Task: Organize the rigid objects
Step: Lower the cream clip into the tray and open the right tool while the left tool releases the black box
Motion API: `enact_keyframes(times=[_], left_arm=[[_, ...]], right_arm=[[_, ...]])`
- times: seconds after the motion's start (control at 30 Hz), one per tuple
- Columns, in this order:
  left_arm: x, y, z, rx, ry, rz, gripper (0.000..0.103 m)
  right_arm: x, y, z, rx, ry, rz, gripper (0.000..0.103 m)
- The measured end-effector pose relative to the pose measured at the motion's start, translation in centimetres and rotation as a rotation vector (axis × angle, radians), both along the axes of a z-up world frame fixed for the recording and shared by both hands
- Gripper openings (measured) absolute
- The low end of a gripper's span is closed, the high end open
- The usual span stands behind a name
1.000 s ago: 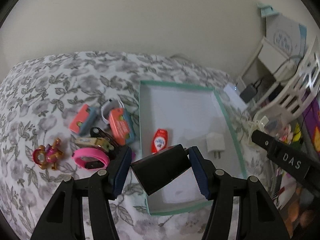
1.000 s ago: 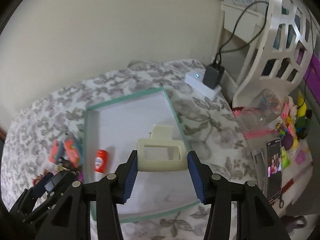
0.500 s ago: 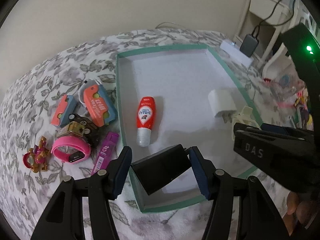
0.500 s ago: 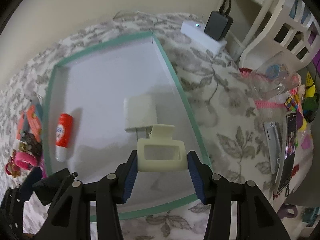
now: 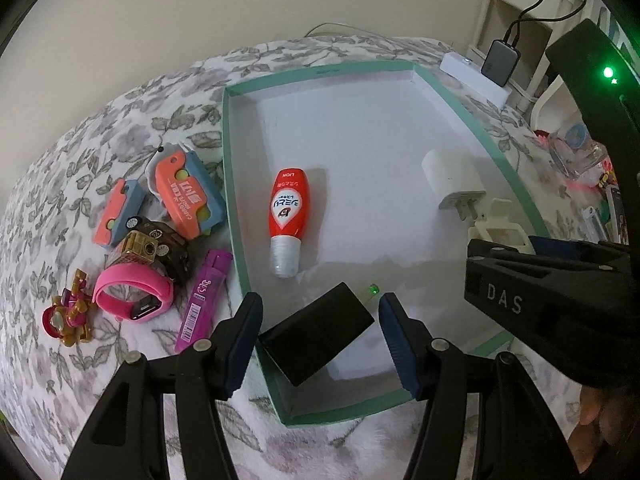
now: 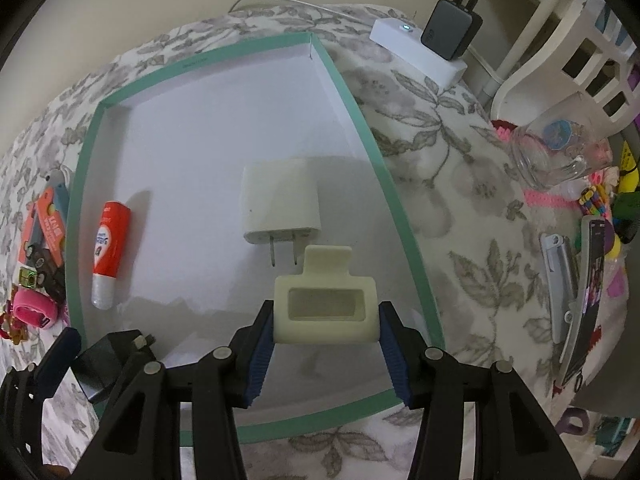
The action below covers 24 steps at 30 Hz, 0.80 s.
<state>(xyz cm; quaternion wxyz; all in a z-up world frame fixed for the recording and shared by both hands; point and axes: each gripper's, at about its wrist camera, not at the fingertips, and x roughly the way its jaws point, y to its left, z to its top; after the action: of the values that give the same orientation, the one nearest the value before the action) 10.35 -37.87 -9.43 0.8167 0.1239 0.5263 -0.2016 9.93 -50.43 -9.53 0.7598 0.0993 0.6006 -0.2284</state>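
Observation:
A shallow green-rimmed white box lies on the floral bedspread. In it lie a red glue tube and a white charger plug. My left gripper is shut on a black charger block over the box's near left corner; it also shows in the right wrist view. My right gripper is shut on a cream hair clip low over the box's near right part, just in front of the plug.
Left of the box lie orange-blue cases, a pink watch band, a purple lead case, a gold-black toy and a small figure. Right of it are a white power strip, a glass cup and clutter.
Both grippers have moved forward and down over the box with their loads. The hair clip has come close to the white plug.

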Motion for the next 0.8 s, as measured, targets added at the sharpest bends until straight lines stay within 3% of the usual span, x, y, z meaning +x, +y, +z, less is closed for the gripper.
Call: enact_keyframes(times=[0.07, 0.2, 0.5, 0.6, 0.7, 0.8], left_arm=[[0.0, 0.1, 0.3, -0.014, 0.006, -0.002, 0.062], [-0.1, 0.2, 1.3, -0.063, 0.012, -0.012, 0.076], [0.1, 1.1, 3.6, -0.124, -0.015, -0.003, 0.082], [0.5, 2.2, 4.4, -0.155, -0.025, 0.023, 0.082], [1.4, 3.9, 5.3, -0.184, -0.036, 0.080, 0.083], [2.5, 6.1, 5.7, -0.196, -0.045, 0.160, 0.094]], right_arm=[[0.0, -0.1, 0.1, 0.012, -0.001, -0.002, 0.054], [0.0, -0.3, 1.0, 0.081, -0.039, -0.009, 0.058], [-0.2, 0.5, 5.5, 0.041, -0.159, 0.013, 0.060], [-0.4, 0.5, 7.4, 0.059, -0.237, 0.021, 0.070], [-0.6, 1.0, 8.9, 0.048, -0.286, 0.025, 0.072], [-0.5, 1.2, 9.4, 0.037, -0.319, 0.024, 0.084]])
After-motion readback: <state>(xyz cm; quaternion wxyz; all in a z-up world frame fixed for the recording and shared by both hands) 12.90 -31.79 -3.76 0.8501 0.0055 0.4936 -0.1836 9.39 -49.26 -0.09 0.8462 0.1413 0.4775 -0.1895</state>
